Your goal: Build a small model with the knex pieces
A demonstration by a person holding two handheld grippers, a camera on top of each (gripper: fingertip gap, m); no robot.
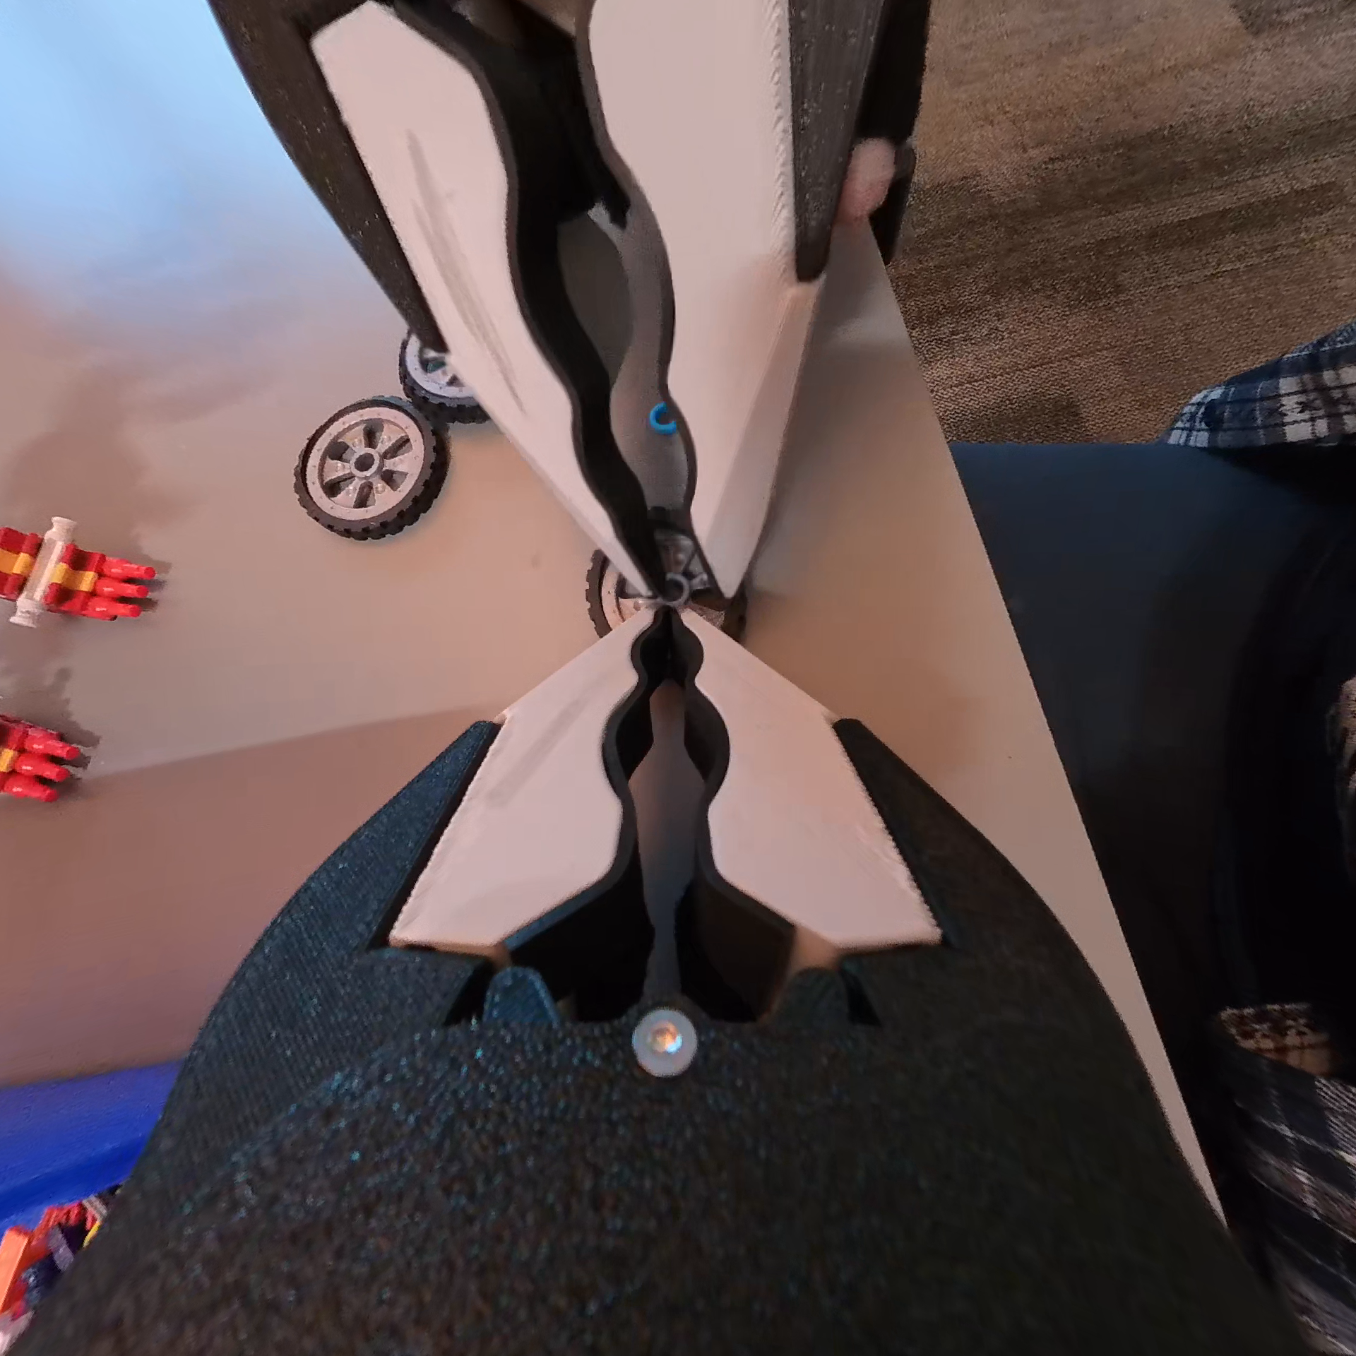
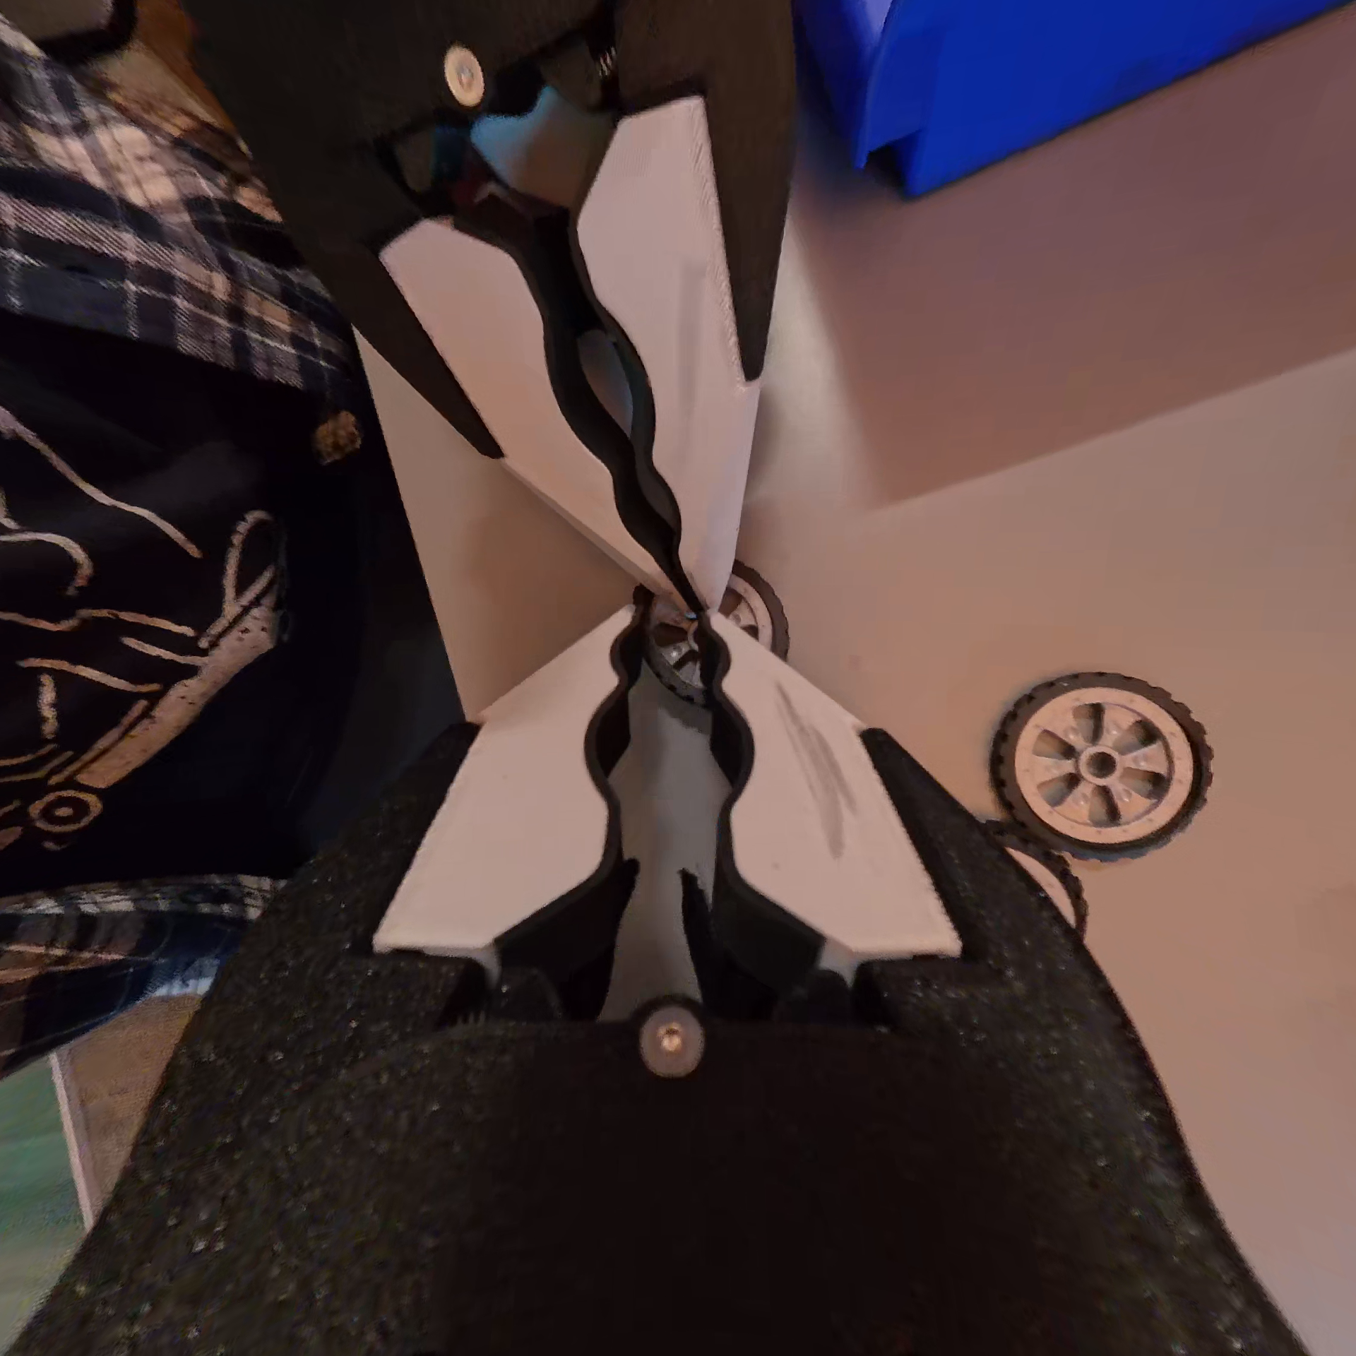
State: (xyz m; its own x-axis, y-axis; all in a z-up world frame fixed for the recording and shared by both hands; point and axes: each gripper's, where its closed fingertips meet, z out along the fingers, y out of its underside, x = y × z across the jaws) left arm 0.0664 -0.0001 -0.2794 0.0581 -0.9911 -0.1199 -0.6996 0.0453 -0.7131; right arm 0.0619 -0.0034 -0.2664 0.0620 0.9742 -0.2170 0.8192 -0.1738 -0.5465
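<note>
My left tool (image 1: 669, 613) comes in from the bottom of the left wrist view with its jaws drawn nearly together, tips pinching at something tiny right at the centre of the frame; it looks like a small grey ring piece (image 1: 675, 587), though I can't tell for sure that I actually have hold of it. My right tool (image 2: 697, 624) meets it nose to nose from the opposite side, jaws likewise drawn together at the tips, so the two pairs of tips converge on one spot, which suggests to me both are working the same little part. Just beneath that meeting point lies a toy wheel (image 2: 748, 609) with a black tyre and silver spokes, flat on the pale worktop (image 2: 1027, 514) close to its edge and mostly hidden by the fingers. In the left wrist view a small blue clip (image 1: 660, 418) sits between the right tool's fingers, higher up the frame. Two more wheels lie off to the upper left there, one in plain view (image 1: 370, 469) and another (image 1: 433, 374) half hidden behind a finger. Red and yellow brick assemblies (image 1: 73, 576) rest at the left edge, and a blue bin (image 2: 1027, 81) stands at the upper right of the right wrist view.
</note>
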